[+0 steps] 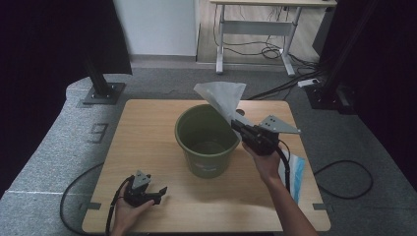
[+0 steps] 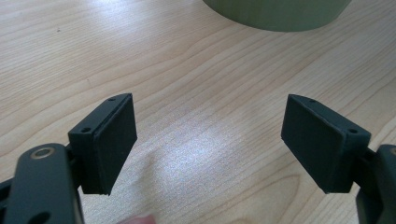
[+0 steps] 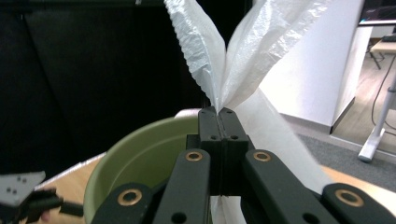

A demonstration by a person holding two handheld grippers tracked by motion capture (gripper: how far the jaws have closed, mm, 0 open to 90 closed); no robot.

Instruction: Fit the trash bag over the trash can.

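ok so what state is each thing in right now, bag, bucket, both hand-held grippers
white plastic bag: pinched in the right hand-held gripper, held up above the bucket rim, partly fanned out
green bucket: upright on the table, no liner in it
right hand-held gripper: shut on the bag
left hand-held gripper: open, nothing between its jaws, low over the wooden table

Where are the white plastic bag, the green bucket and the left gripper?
white plastic bag [image 1: 222, 97]: high view, raised upper sheet.
green bucket [image 1: 209, 163]: high view, front outer wall.
left gripper [image 2: 210, 140]: left gripper view, midway between open jaws.
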